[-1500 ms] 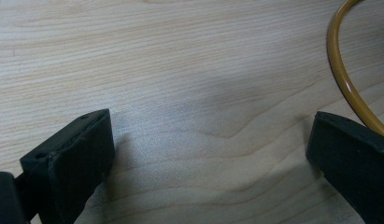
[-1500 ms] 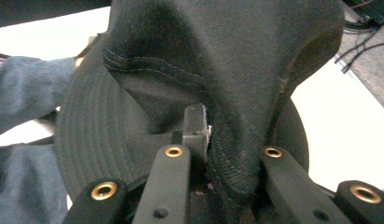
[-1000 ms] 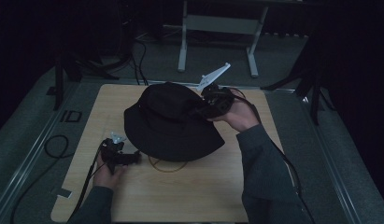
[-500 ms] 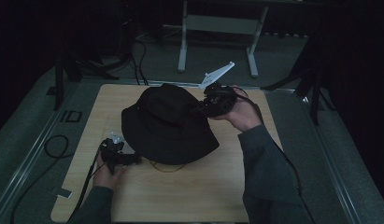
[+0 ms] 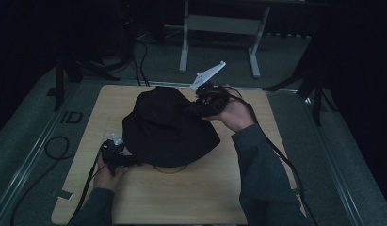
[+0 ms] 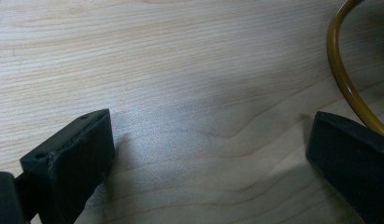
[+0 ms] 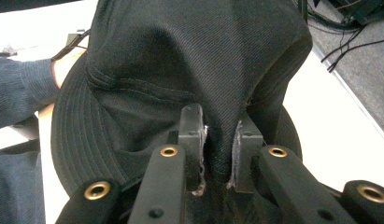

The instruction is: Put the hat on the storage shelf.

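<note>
Bucket hat [image 5: 167,127], black, on counter [image 5: 205,197]: right gripper [image 7: 217,140] fingers clamped on crown fold; left gripper [image 6: 208,158] fingers apart, over bare wood.

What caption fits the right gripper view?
Right gripper pinches a fold of the black hat over the table.

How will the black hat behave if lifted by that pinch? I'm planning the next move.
Probably floppy: the black hat creases where the right gripper pinches a fold. Its stitched brim looks somewhat firmer, so it may droop rather than collapse. Likely light.
</note>
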Demonstrator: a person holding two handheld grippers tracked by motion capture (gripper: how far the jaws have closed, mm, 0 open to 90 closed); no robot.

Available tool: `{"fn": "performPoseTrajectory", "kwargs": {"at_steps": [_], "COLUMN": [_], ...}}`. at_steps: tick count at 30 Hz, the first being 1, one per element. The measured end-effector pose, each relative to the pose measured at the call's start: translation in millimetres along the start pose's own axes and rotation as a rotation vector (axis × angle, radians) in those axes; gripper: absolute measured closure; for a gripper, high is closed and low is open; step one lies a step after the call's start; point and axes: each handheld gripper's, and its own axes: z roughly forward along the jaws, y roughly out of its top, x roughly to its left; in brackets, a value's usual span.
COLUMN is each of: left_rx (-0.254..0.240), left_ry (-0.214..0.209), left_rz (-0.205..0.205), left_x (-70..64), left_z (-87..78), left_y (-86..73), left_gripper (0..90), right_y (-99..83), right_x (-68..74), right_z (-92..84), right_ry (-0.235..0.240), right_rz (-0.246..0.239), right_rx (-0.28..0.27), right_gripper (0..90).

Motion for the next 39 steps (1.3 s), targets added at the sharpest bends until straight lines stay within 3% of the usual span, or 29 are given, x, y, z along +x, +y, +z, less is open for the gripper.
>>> {"fn": "performPoseTrajectory", "kwargs": {"at_steps": [5, 9, 14, 16, 18, 19, 20, 22, 28, 32, 39], "left_rx": [0.000, 0.000, 0.002, 0.004, 0.005, 0.005, 0.005, 0.005, 0.005, 0.005, 0.005], "left_ry": [-0.001, -0.001, -0.002, -0.001, -0.002, -0.002, -0.002, -0.002, -0.002, -0.002, -0.002], "left_rz": [-0.001, -0.001, 0.000, 0.003, 0.004, 0.004, 0.004, 0.004, 0.004, 0.004, 0.004], "left_x": [-0.1, -0.1, 0.1, 0.2, 0.3, 0.3, 0.3, 0.3, 0.3, 0.3, 0.3], "left_z": [0.1, 0.0, -0.1, -0.2, -0.3, -0.3, -0.3, -0.3, -0.3, -0.3, -0.3], "left_y": [0.0, 0.0, 0.0, 0.0, 0.0, 0.0, 0.0, 0.0, 0.0, 0.0, 0.0], "left_gripper": [1.3, 1.2, 1.3, 1.3, 1.3, 1.3, 1.3, 1.3, 1.3, 1.2, 1.2], "right_y": [-1.1, -2.6, -5.4, -5.8, -6.0, -6.0, -6.3, -6.6, -10.6, -18.7, -32.7], "right_x": [-1.5, 0.3, -0.7, -0.8, -0.8, -0.8, -0.6, -0.6, 3.2, 4.0, -0.6], "right_z": [3.2, 14.2, 16.1, 13.7, 7.1, 7.1, 2.4, 0.5, -9.1, -13.9, -13.9], "right_ry": [-0.008, -0.040, -0.034, -0.036, -0.032, -0.032, -0.034, -0.029, -0.068, -0.068, -0.069], "right_rz": [0.010, -0.003, 0.000, 0.002, 0.020, 0.020, 0.032, 0.032, 0.048, 0.060, 0.084], "right_rx": [0.017, 0.078, 0.070, 0.066, 0.035, 0.035, 0.024, 0.021, 0.025, 0.029, 0.046], "right_gripper": [77.0, 77.7, 76.1, 70.6, 59.1, 59.1, 52.5, 49.6, 31.3, 24.9, 22.8]}}
